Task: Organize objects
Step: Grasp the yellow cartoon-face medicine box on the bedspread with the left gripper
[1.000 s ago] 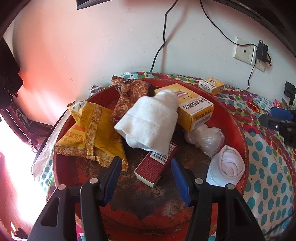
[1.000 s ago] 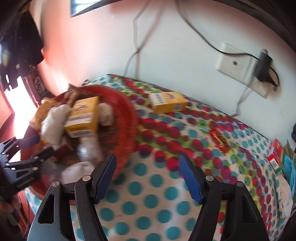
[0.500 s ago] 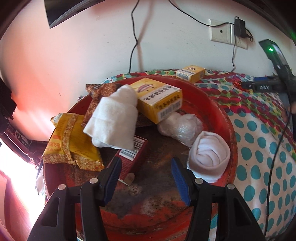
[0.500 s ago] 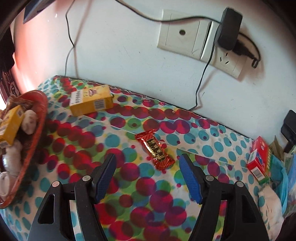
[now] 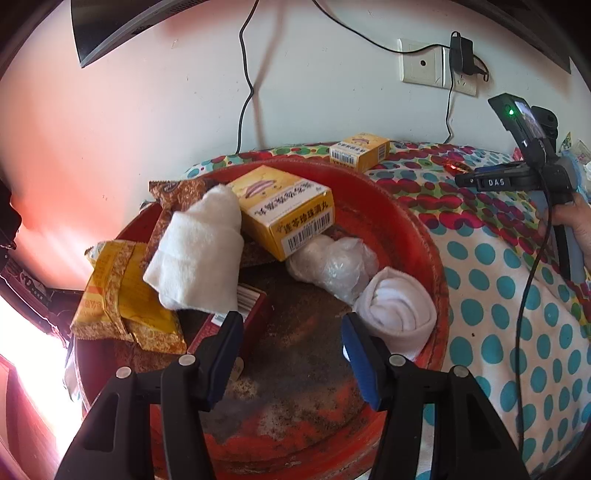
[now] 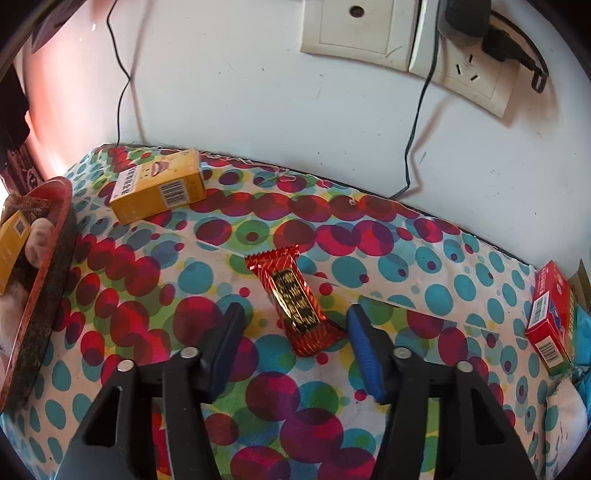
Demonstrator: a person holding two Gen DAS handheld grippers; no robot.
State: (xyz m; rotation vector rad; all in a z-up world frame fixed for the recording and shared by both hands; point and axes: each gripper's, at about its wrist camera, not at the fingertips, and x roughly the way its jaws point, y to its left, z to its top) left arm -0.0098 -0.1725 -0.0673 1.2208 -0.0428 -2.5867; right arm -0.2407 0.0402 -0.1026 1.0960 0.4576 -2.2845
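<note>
A round red tray (image 5: 417, 236) holds a yellow box (image 5: 288, 210), a folded white towel (image 5: 199, 254), a rolled white sock (image 5: 399, 314), a clear plastic bundle (image 5: 332, 266), a red box (image 5: 236, 317) and yellow and brown snack packs (image 5: 122, 299). My left gripper (image 5: 291, 343) is open and empty over the tray's near part. My right gripper (image 6: 295, 339) is open, its fingers on either side of a red and gold candy bar (image 6: 295, 299) lying on the dotted cloth. A second yellow box (image 6: 159, 190) lies further back left.
The tray's rim (image 6: 48, 266) shows at the left of the right wrist view. A red carton (image 6: 550, 317) stands at the right edge. Wall sockets (image 6: 399, 33) with a plugged charger and hanging cables are behind. The dotted cloth (image 6: 280, 398) covers the surface.
My right gripper has swung right from the tray and closed in on the candy bar, which now lies between its fingers. My left gripper has shifted a little right over the tray.
</note>
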